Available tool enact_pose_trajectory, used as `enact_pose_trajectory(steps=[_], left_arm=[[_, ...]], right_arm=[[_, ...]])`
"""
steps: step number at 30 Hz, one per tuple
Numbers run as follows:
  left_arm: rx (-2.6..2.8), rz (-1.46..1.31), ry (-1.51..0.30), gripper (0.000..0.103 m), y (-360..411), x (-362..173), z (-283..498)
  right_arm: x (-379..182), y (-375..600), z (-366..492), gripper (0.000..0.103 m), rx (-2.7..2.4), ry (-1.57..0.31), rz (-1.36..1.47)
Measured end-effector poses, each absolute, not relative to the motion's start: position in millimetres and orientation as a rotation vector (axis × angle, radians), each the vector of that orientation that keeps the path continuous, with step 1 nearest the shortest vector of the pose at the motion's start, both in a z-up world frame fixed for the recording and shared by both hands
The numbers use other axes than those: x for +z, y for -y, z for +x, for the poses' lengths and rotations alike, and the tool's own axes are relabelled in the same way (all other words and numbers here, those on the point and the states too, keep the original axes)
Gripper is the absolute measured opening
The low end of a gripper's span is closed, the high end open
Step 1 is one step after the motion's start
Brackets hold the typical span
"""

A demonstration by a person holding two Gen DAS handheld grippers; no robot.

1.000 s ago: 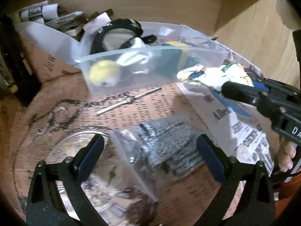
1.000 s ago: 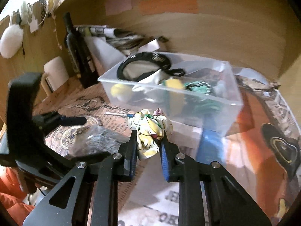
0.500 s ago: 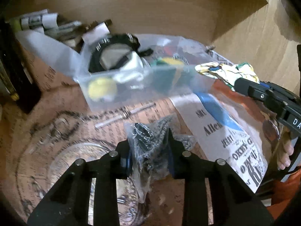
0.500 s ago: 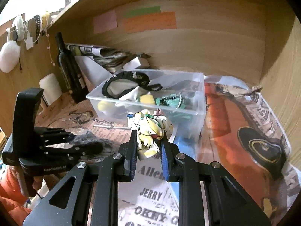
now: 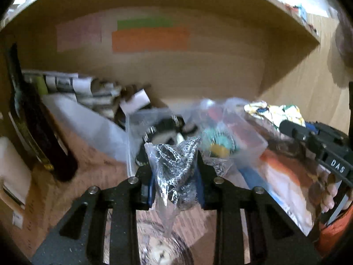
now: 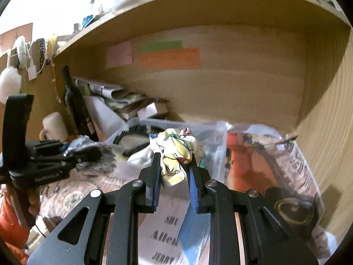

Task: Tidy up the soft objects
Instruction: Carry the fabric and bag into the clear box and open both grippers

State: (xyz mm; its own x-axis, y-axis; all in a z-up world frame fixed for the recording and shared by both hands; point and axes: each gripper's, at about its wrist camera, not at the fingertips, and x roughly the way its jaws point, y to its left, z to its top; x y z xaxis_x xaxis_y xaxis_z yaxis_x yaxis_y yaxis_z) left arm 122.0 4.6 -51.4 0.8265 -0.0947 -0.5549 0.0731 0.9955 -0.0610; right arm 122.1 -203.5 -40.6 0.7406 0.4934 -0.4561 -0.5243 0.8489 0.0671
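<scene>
Both hand-held grippers clamped, left [image 5: 175, 176] on bagged knit [image 5: 176, 165], right [image 6: 173, 165] on scrunchie [image 6: 176, 154], bin [image 6: 218, 132] blurred

Glossy crinkled plastic bag [image 5: 174, 172], printed cloth [image 6: 176, 156], matt wood shelf wall [image 6: 242, 84].

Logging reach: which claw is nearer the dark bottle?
Left. The left claw, shut on the bagged knit, is just right of the bottle. The right claw, shut on the floral cloth, is farther right.

A cluttered home nook is showing: wooden shelf [image 6: 198, 6], wine bottle [image 6: 75, 101], newspapers [image 6: 110, 95], sticky notes [image 6: 169, 58].
</scene>
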Motion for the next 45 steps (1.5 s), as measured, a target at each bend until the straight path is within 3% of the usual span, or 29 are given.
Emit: enact_pose_trajectory(steps=[13, 31, 34, 39, 41, 45], left_arm=[[-0.081, -0.032, -0.562, 0.030, -3, -37, 174], [-0.115, 0.020, -0.781, 0.030, 18, -104, 237], [-0.117, 0.036, -0.786, 0.034, 20, -105, 236], [-0.130, 0.029, -0.778, 0.053, 19, -100, 230], [-0.131, 0.021, -0.766, 0.054, 16, -94, 224], [-0.128, 0.008, -0.720, 0.059, 12, -79, 210]], right_arm=[[-43, 177, 164, 0.020, 0.525, -0.481, -0.114], [-95, 162, 208, 0.020, 0.478, -0.689, -0.182], [-98, 162, 208, 0.025, 0.476, -0.709, -0.196], [-97, 163, 207, 0.043, 0.473, -0.707, -0.195], [-94, 165, 205, 0.048, 0.475, -0.698, -0.189], [-83, 169, 198, 0.049, 0.480, -0.670, -0.179]])
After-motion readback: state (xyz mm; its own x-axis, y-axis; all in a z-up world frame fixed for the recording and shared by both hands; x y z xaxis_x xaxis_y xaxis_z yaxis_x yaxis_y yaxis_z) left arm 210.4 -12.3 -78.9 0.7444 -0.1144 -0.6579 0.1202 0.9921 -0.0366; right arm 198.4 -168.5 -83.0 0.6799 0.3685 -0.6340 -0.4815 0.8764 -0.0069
